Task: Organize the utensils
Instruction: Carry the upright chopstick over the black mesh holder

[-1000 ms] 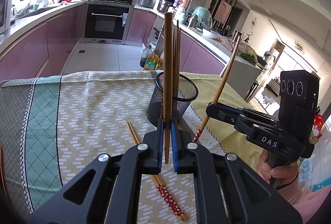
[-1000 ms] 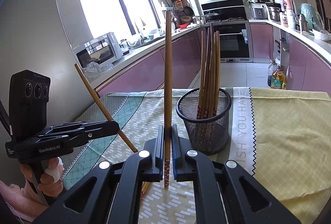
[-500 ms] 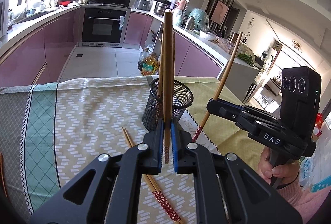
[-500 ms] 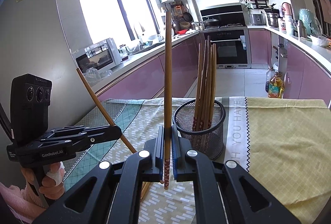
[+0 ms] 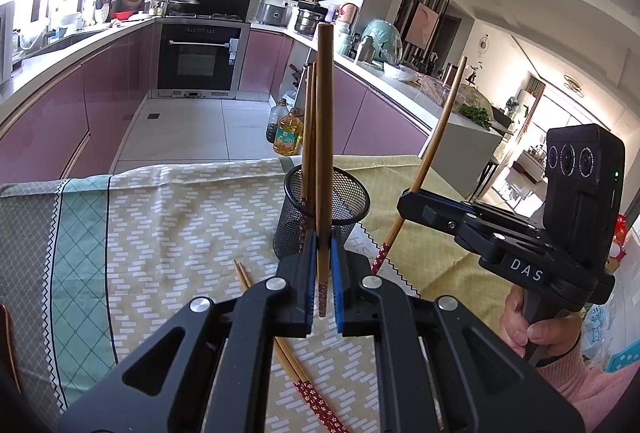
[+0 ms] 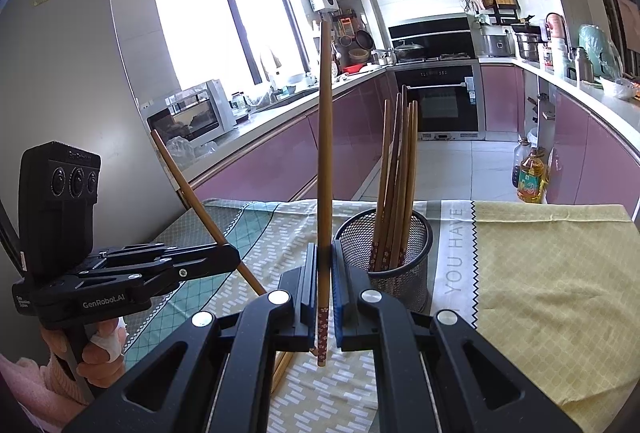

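Observation:
A black mesh holder stands on the tablecloth with several brown chopsticks upright in it; it also shows in the right wrist view. My left gripper is shut on one chopstick, held upright just in front of the holder. My right gripper is shut on another chopstick, upright, left of the holder. Each gripper shows in the other's view, the right gripper and the left gripper, with its chopstick slanting. A pair of chopsticks lies on the cloth below my left gripper.
The table carries a patterned green and yellow tablecloth. Its far edge drops to the kitchen floor, where oil bottles stand. Purple cabinets and an oven are behind.
Both grippers have drawn back and up a little from the holder, so it looks smaller and farther. Each still holds its chopstick upright.

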